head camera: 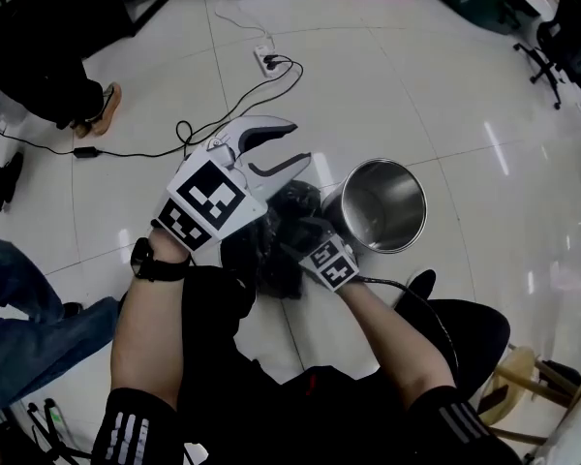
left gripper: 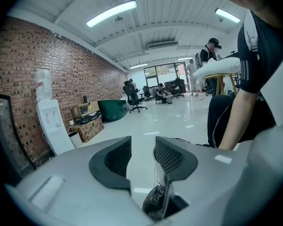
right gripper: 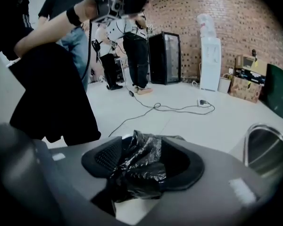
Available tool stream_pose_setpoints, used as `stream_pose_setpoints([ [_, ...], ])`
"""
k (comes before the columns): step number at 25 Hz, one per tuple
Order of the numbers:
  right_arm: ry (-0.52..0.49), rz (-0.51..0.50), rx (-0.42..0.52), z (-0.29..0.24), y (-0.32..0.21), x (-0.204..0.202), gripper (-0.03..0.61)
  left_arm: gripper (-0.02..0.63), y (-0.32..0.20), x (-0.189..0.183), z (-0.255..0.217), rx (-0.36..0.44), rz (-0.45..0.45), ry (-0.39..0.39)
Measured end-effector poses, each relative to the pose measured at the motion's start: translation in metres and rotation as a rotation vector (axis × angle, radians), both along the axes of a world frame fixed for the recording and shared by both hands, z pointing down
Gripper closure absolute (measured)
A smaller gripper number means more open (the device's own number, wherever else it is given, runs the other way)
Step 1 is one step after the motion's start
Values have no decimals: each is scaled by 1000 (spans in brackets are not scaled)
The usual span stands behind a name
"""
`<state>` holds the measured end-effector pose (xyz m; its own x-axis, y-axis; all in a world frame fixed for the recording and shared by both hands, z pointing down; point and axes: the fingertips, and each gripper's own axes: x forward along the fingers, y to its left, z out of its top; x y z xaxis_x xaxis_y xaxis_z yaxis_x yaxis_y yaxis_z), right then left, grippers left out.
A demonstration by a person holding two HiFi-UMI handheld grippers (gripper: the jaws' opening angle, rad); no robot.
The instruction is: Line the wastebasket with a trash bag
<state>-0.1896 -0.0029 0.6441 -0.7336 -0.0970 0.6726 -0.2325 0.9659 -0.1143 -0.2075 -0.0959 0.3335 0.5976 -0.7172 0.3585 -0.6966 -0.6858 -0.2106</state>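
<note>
Your left gripper [head camera: 295, 143] hangs above the white floor [head camera: 445, 95], jaws partly apart with nothing between them. Your right gripper [right gripper: 146, 147] sits lower, jaws spread wide, and the crumpled black trash bag [head camera: 271, 250] is bunched loosely between them. The steel wastebasket [head camera: 368, 211] stands on the floor just right of the bag, not yet lined.

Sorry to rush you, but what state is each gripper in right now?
Left gripper: open, nothing between its jaws.
Right gripper: open, with the crumpled black trash bag between its jaws.
</note>
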Motion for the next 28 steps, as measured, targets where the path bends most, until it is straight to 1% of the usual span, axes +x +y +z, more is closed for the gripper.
stream_pose_setpoints([
  [2,63,-4,2,27,5,1,300,460,4,-1,-1,3,3,0],
  [6,222,-38,41,78,9,15,285,460,6,1,-6,18,8,13],
  [10,309,-46,-6,107,15,24,279,460,4,5,-13,27,21,22],
  [14,401,-35,-14,131,15,40,292,460,3,13,-17,35,29,27],
  [15,409,-23,-14,134,14,42,324,460,3,14,-18,38,30,30],
  [17,401,7,-15,133,10,44,455,460,2,16,-19,40,32,34],
  [18,388,21,-20,130,9,43,539,460,2,16,-19,39,34,33],
  [19,372,32,-27,127,8,41,572,460,2,16,-19,37,35,31],
  [28,245,81,-30,88,-5,31,572,460,-5,17,-16,38,40,29],
])
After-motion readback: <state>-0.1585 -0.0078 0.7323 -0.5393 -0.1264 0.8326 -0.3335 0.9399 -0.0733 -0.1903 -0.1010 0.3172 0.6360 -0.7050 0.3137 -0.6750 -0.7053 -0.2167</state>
